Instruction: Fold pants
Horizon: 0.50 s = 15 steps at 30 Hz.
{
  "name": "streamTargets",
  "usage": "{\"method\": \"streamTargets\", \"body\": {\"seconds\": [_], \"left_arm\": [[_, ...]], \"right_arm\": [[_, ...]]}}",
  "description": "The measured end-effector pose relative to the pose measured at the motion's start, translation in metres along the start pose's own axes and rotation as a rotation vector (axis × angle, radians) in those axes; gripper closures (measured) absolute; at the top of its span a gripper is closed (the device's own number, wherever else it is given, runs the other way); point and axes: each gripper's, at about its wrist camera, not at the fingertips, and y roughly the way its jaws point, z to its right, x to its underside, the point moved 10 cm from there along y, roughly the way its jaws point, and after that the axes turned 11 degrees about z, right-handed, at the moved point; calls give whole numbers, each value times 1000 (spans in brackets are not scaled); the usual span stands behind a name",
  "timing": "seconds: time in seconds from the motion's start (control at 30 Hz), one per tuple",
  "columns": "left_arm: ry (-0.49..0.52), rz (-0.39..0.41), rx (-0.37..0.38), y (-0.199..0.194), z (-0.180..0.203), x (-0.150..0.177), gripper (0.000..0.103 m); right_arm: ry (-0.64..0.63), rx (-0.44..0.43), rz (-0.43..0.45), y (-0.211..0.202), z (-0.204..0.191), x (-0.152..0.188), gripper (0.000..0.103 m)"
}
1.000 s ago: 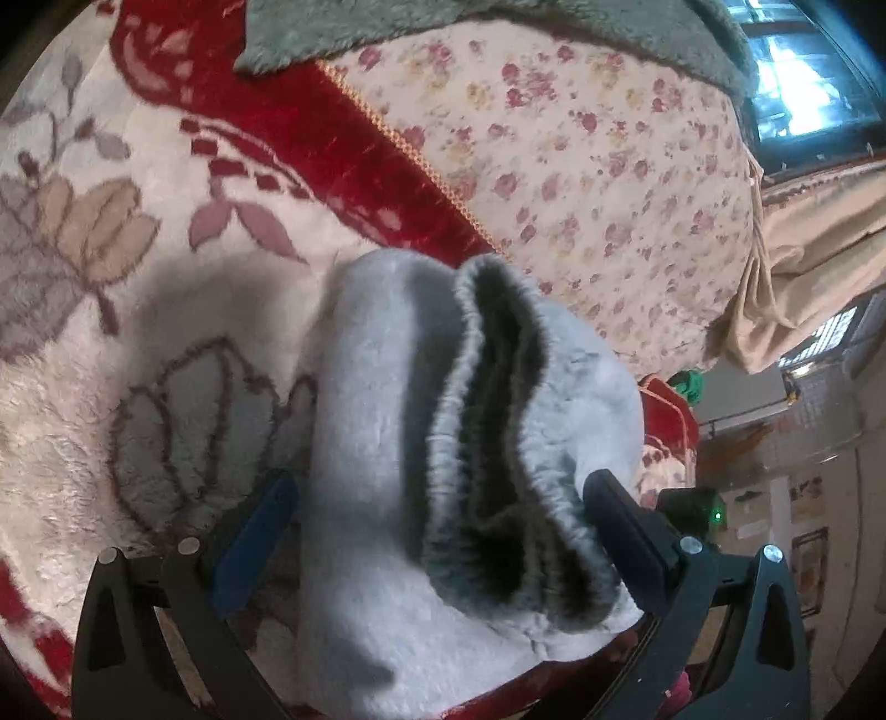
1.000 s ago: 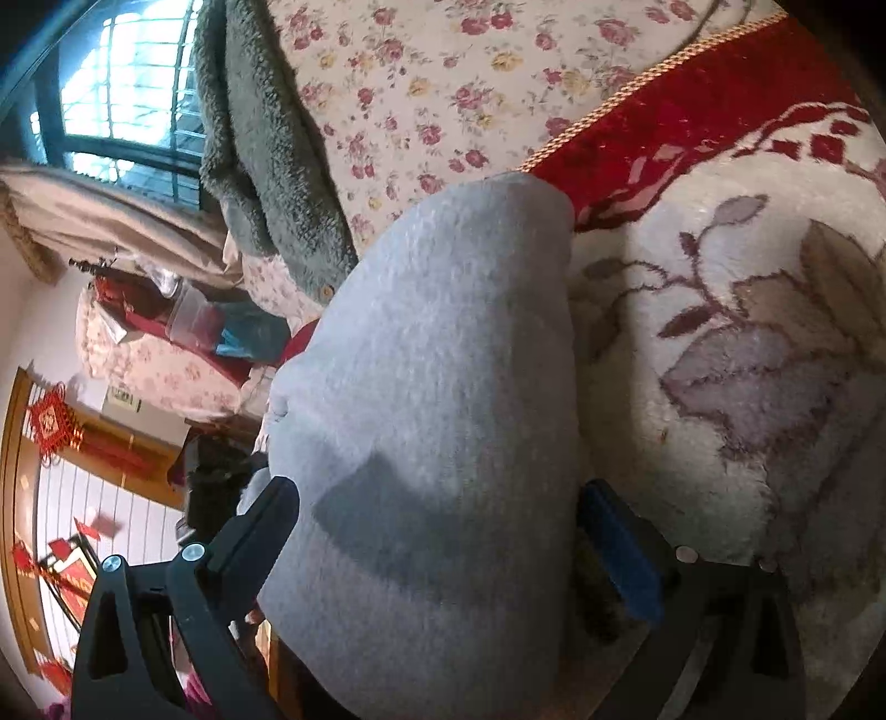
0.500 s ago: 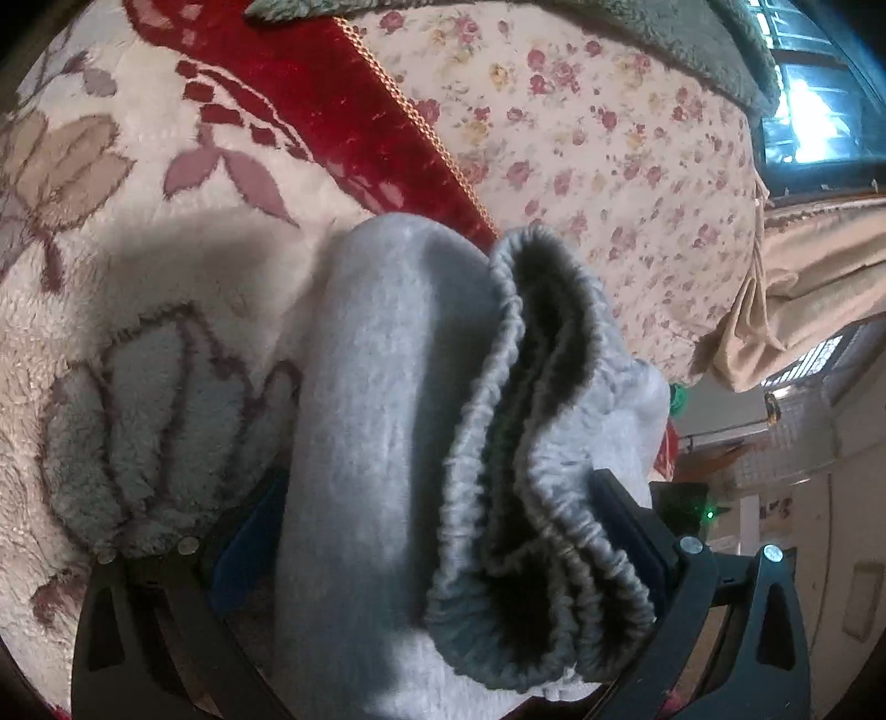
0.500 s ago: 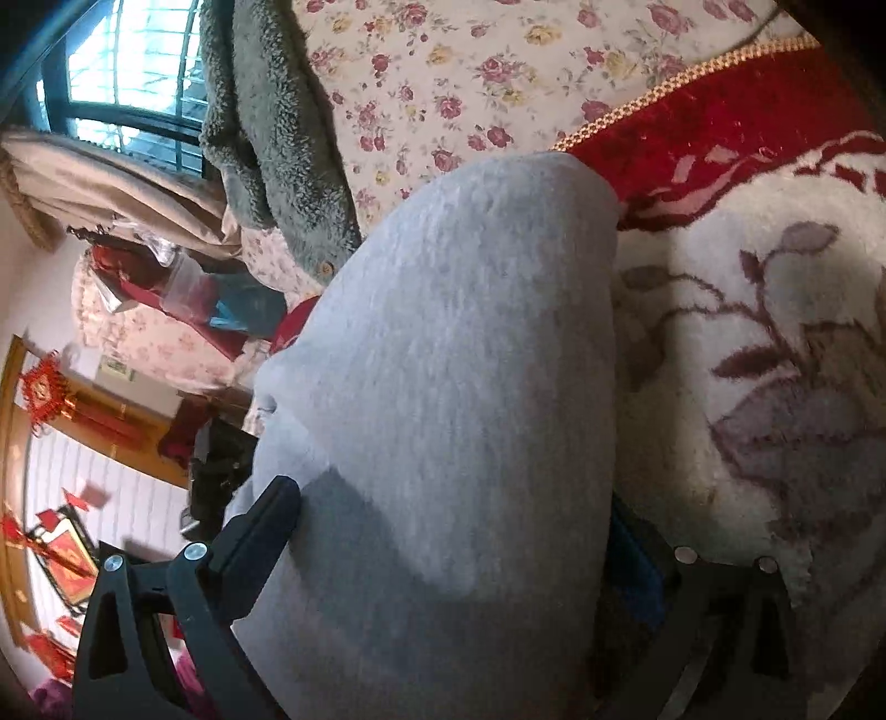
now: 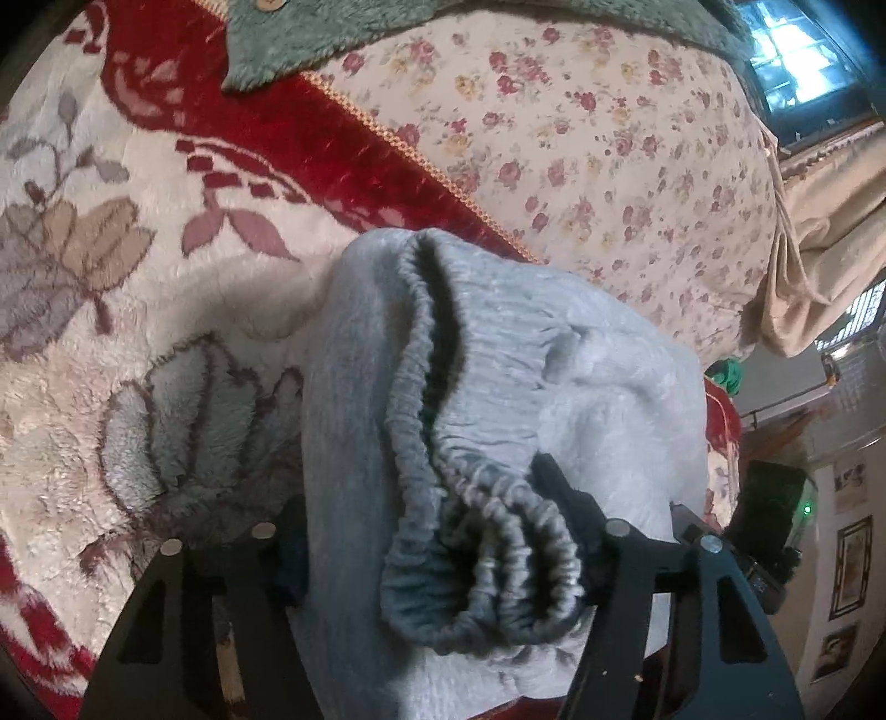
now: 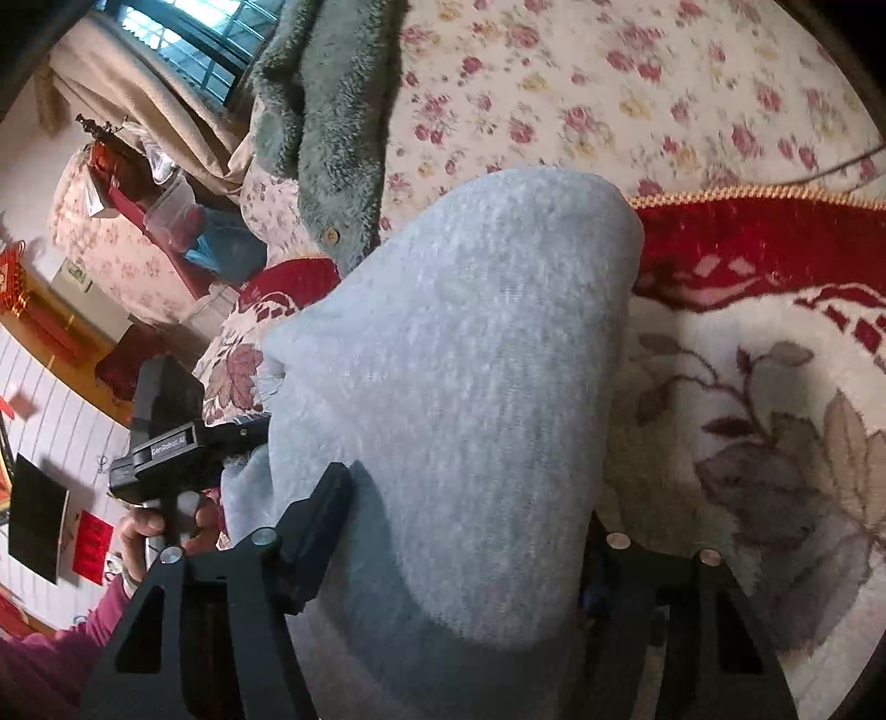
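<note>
Plush cream blanket [image 5: 183, 288] with leaf patterns and a deep red border covers the bed, and its gold-corded edge [image 5: 421, 160] runs diagonally against a rose-print sheet [image 5: 598, 144] beyond. A grey-green fleece garment [image 5: 310, 39] with a button lies over that edge at the far side, partly on the red border and partly on the sheet. Beige curtains [image 5: 819, 232] and a bright window sit past the sheet.

Light grey pants [image 5: 498, 387], bundled into a thick folded stack, lie on the blanket close to the red border, their far end almost reaching the gold cord. In the left wrist view the ribbed elastic waistband [image 5: 443, 443] faces the camera, gaping in a dark wavy slit. The left gripper [image 5: 443, 531] is clamped on this end, one finger pressed into the cloth at each side. In the right wrist view the right gripper [image 6: 470, 526] pinches the smooth folded end of the pants, its left finger [image 6: 321, 509] squeezed against the fabric and the other mostly hidden beneath it. The left gripper's black body and the person's hand [image 6: 160, 526] show past the bundle's left edge.

Bare blanket spreads beside the pants on the patterned side; toward the sheet the room is narrow.
</note>
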Motion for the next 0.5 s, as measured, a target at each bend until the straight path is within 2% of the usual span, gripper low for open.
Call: {"method": "streamTargets", "body": {"seconds": [0.23,0.5], "left_arm": [[5,-15,27,-9,28,-2,39],[76,-15,86,-1,106,6,39]], "right_arm": [[6,-2,49,-27,-5,-14,34],[36,43,133,-91,19,-36,34]]}}
